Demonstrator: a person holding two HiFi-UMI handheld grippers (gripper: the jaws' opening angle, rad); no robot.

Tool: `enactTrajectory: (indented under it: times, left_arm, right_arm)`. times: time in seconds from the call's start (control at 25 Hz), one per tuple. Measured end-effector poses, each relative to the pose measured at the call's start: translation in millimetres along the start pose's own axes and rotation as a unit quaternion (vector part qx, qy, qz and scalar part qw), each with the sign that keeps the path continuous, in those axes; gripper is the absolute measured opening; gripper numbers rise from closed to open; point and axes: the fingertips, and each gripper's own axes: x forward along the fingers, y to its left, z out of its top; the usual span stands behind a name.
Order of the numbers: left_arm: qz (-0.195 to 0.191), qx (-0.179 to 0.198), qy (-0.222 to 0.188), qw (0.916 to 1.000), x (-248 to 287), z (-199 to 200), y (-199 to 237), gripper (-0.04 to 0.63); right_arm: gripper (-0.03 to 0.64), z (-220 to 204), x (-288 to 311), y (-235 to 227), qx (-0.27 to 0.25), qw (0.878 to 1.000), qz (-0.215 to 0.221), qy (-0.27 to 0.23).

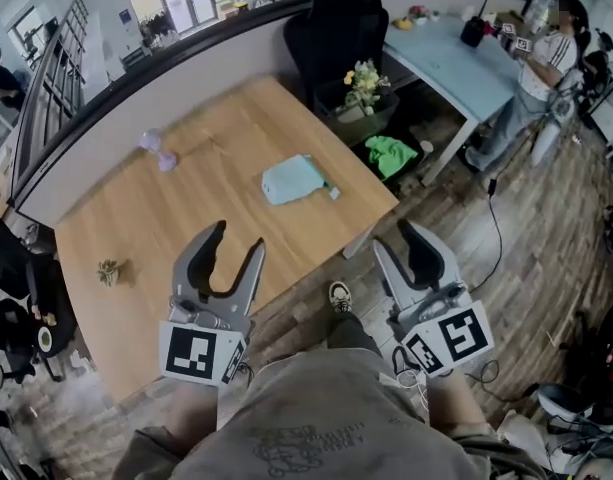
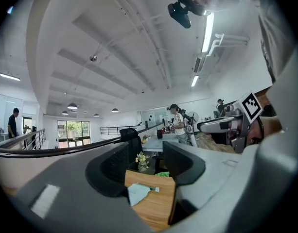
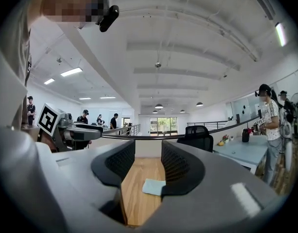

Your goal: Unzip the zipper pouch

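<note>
The zipper pouch, pale blue and flat, is seen lying on the wooden table, ahead of both grippers and touched by neither. From the left gripper it is placed ahead and a little to the right, well apart from the jaw tips; from the right gripper it is placed ahead and to the left, also well apart. A small darker tab is shown at the pouch's end nearer the right gripper.

In the left gripper view the pouch is framed low between the jaws of the left gripper, which are spread wide with nothing held between them. In the right gripper view the pouch is seen beyond the inner edge of the right-hand jaw of the right gripper; those jaws are likewise held wide apart and empty.

The left gripper is held above the table's near edge, while the right gripper is held off the table, over the wooden floor.

Farther ahead and to the left of the left gripper, a small purple object is seen on the table, and a small dried plant piece lies to that gripper's left. Beyond the table's far corner a pot of flowers, a green cloth and a black chair are seen. Ahead and to the right of the right gripper, a person stands beside a pale blue desk.
</note>
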Motion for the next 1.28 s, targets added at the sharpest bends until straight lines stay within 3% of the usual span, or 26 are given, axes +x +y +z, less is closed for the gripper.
enactTrajectory:
  times: [0.48,0.76,1.28]
  left_arm:
    - [0.097,0.006,0.027,0.9949,110.1,10.6,31.2,0.216]
    - [0.134,-0.003,0.040,0.9902,159.9,2.8,36.7,0.216]
    - [0.122,-0.016,0.079,0.9893,190.5,-23.1,58.4,0.216]
  right_arm:
    - [0.164,2.0,102.2,-108.1,-0.024,0.995,0.098,0.025]
    - [0.164,-8.2,143.8,-155.4,-0.033,0.988,0.148,0.042]
    - [0.164,-34.3,193.6,-168.1,-0.017,0.982,0.174,0.076]
